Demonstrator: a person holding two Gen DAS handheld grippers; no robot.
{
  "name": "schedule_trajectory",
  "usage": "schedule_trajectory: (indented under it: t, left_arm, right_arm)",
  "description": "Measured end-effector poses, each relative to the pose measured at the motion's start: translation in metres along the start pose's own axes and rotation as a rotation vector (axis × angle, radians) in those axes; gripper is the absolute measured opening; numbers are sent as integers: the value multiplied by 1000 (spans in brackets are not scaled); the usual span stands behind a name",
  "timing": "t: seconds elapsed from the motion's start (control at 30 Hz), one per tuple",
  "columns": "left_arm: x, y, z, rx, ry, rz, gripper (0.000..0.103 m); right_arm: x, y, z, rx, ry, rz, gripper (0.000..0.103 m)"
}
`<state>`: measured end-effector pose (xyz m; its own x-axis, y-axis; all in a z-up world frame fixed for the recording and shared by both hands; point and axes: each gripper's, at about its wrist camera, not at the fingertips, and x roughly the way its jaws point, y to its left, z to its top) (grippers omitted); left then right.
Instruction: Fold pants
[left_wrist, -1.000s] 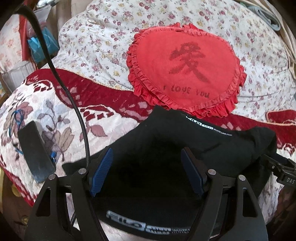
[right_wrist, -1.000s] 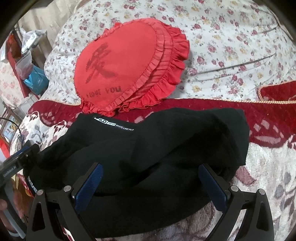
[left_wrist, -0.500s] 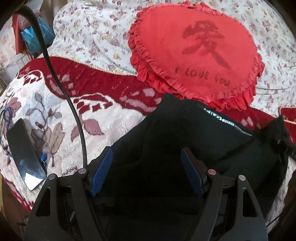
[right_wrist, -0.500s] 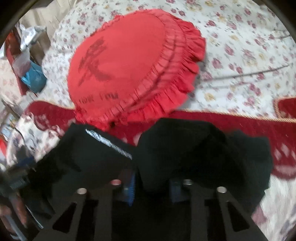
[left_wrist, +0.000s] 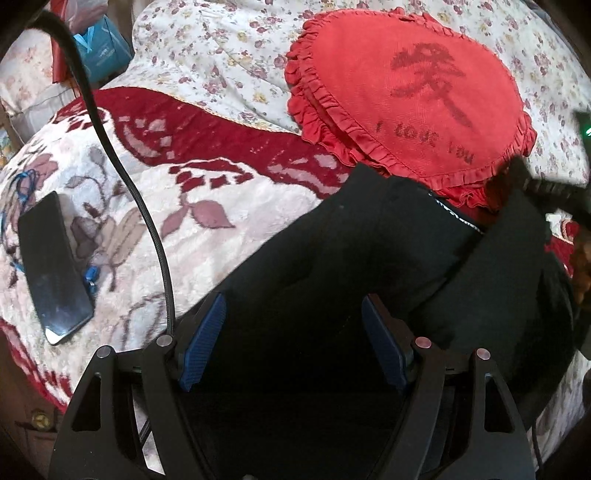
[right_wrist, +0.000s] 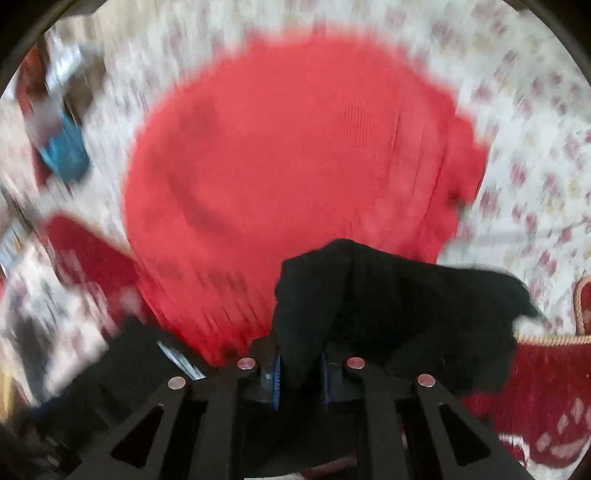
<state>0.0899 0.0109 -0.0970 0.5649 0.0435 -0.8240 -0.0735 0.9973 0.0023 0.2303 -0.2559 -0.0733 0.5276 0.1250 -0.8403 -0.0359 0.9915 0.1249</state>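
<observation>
while our right gripper pinches a fold of the black pants, our left gripper gapes wide over them.

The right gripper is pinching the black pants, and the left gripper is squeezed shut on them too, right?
Not quite. The right gripper is pinching the black pants, as the right wrist view shows. But the left gripper is not squeezed shut: in the left wrist view its blue pads stand wide apart, open over the pants.
</observation>
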Motion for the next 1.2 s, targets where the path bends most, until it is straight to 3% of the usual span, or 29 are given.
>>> schedule_trajectory:
  t: [0.03,0.1,0.2,0.33,0.5,0.6,0.73,0.9,0.97,1.03,1.1,1.2]
  left_arm:
    - [-3,2,0,-2,-6,2,76]
    - [-9,10,1,-21,-21,0,76]
    - [-15,20,4,-47,-37,4,76]
    - [-19,31,8,-73,-46,7,76]
    - [-25,43,4,-90,-51,15,76]
    - [-27,50,0,-98,-47,16,76]
    - [-29,55,-6,-87,-43,15,76]
    - [-21,53,-11,-40,-27,15,76]
    - [-17,53,-13,-43,-22,7,76]
    - [-14,56,-13,-60,-16,-6,76]
    - [-14,60,-12,-79,-13,-19,76]
    - [-23,65,-7,-97,-42,-23,76]
  right_arm:
    - [5,-3,-4,-3,49,-6,15]
    - [-8,-12,-14,26,42,17,20]
    - [-41,-24,-31,65,-3,-3,57]
    - [-82,-23,-46,77,-12,92,58]
    - [-108,37,-39,-62,-61,265,64]
    - [-79,81,-24,-179,-37,330,66]
    - [-11,123,-7,-296,81,309,66]
    - [60,143,-10,-456,207,196,66]
    - [68,140,-11,-437,206,212,63]
    - [62,138,-11,-427,173,213,24]
    - [54,136,-7,-411,157,232,16]
    - [37,149,1,-461,94,210,13]
